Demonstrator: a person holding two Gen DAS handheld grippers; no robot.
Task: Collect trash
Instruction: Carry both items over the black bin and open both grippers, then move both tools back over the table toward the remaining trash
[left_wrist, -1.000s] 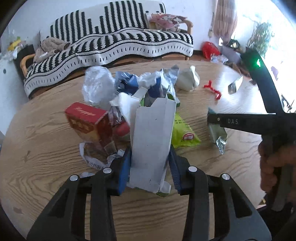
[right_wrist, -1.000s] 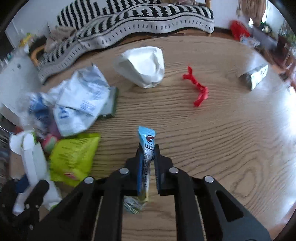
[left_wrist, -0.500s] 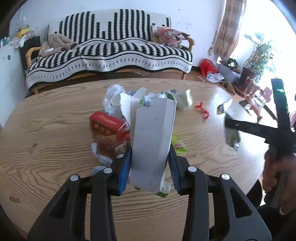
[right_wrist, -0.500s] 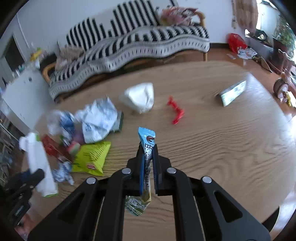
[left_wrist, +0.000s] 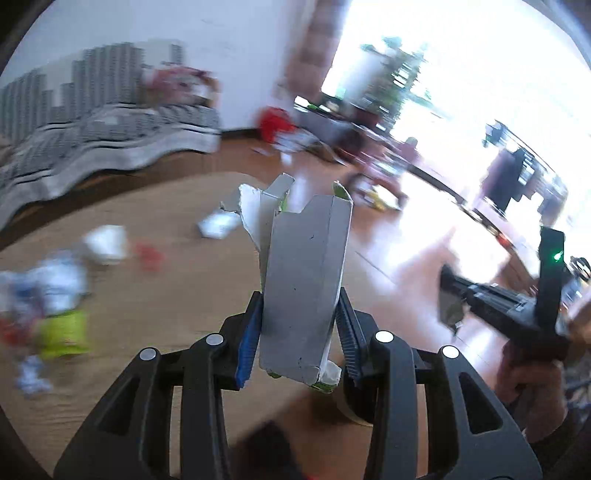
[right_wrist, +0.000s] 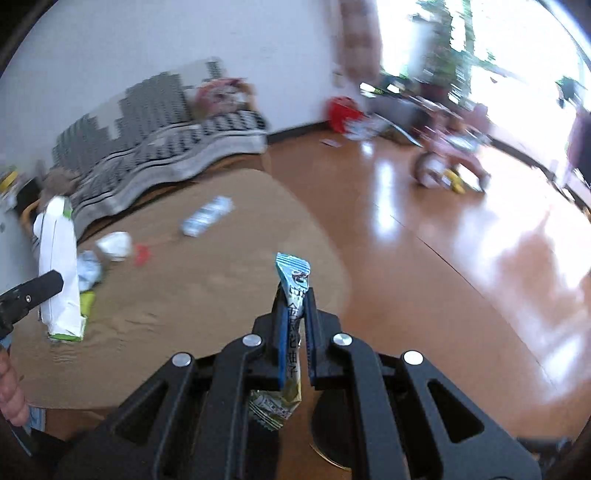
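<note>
My left gripper (left_wrist: 299, 325) is shut on a flattened white and grey carton (left_wrist: 306, 280) and holds it upright in the air past the table's right end; the carton also shows in the right wrist view (right_wrist: 59, 266). My right gripper (right_wrist: 295, 314) is shut on a blue and white snack wrapper (right_wrist: 293, 291), also lifted off the table. The right gripper appears in the left wrist view (left_wrist: 498, 299) at the right. More trash lies blurred on the wooden table (right_wrist: 221, 280): a yellow-green bag (left_wrist: 62, 332), crumpled white wrappers (left_wrist: 107, 240), a red scrap (right_wrist: 142, 254) and a silver wrapper (right_wrist: 207, 216).
A striped sofa (right_wrist: 166, 147) stands behind the table. The shiny wooden floor (right_wrist: 461, 258) spreads to the right, with a toy tricycle (right_wrist: 450, 166) and a red bag (right_wrist: 341, 112) on it. A dark round rim (right_wrist: 328, 443) shows below my right gripper.
Both grippers have swung to the right and away from the table, each carrying its piece of trash. The views are now blurred by the motion and show the floor.
</note>
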